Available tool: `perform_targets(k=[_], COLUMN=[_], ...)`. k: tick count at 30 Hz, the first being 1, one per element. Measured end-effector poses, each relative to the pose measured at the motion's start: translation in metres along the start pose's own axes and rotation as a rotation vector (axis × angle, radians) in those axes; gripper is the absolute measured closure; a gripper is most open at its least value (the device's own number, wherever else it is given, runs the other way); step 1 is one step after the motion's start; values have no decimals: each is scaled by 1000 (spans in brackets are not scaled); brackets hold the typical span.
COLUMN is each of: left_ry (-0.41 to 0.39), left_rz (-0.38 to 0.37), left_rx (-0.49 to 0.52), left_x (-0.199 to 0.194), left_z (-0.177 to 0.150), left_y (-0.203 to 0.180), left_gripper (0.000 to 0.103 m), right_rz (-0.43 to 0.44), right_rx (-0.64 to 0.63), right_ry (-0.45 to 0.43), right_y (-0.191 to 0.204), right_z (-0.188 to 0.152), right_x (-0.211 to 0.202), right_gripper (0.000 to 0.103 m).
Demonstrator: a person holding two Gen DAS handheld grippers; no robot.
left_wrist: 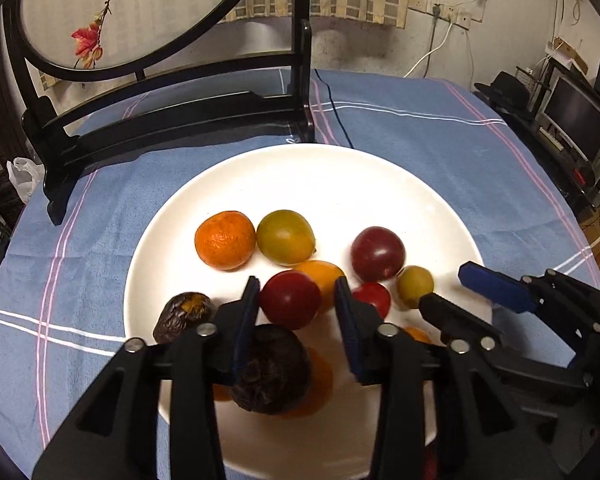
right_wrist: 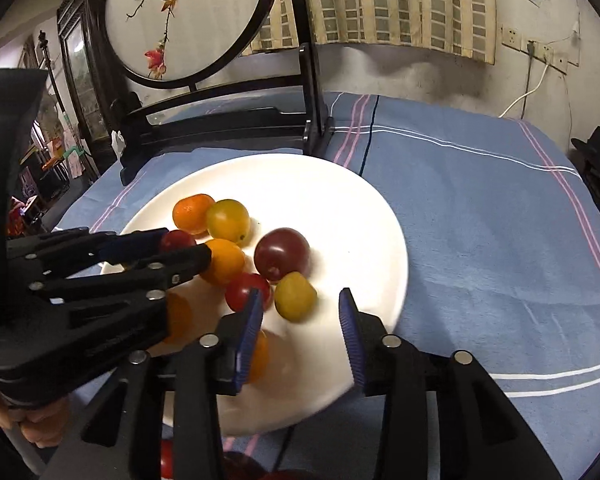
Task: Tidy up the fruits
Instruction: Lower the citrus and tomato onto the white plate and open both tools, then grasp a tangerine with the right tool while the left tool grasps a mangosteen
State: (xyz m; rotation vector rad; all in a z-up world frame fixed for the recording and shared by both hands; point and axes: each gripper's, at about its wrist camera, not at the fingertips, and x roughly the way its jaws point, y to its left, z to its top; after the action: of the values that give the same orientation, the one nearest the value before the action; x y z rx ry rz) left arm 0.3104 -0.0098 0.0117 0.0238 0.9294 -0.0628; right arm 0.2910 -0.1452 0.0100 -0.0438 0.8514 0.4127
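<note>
A white plate [left_wrist: 340,184] on the blue cloth holds several fruits: an orange tangerine [left_wrist: 225,240], a yellow-green fruit [left_wrist: 285,236], a dark red plum [left_wrist: 377,253], a small yellow fruit [left_wrist: 415,286] and two wrinkled dark passion fruits [left_wrist: 182,316]. My left gripper [left_wrist: 297,296] is open above the plate with a red fruit [left_wrist: 290,299] between its fingertips, apart from both pads. My right gripper [right_wrist: 300,312] is open over the plate's near right edge [right_wrist: 380,216], just right of the small yellow fruit [right_wrist: 295,296]. The left gripper [right_wrist: 180,246] reaches in from the left.
A black wooden stand [left_wrist: 172,120] with a round painted screen [right_wrist: 188,12] stands behind the plate. A dark cable [left_wrist: 336,112] runs across the blue striped tablecloth [left_wrist: 460,152]. Shelves with monitors [left_wrist: 576,120] are at the far right. More red fruit [right_wrist: 166,460] lies under my right gripper.
</note>
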Motion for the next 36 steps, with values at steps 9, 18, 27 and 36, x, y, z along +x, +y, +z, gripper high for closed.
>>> perform_targets(k=[9, 18, 27, 36], left_ry=[-68, -47, -57, -48], left_rz=[-11, 11, 35, 39], left_rx=[-107, -126, -161, -164], left_x=[-46, -72, -76, -72], left_z=[-25, -90, -130, -134], left_y=[17, 20, 40, 52], left_gripper=[40, 35, 30, 29], right_rz=[-21, 3, 23, 3], right_rx=[-16, -85, -183, -211], right_ry=[-34, -25, 17, 94], right_y=[-2, 26, 65, 86], right_z=[-25, -71, -114, -123], right_x=[-43, -83, -98, -65], right_gripper=[54, 46, 41, 41])
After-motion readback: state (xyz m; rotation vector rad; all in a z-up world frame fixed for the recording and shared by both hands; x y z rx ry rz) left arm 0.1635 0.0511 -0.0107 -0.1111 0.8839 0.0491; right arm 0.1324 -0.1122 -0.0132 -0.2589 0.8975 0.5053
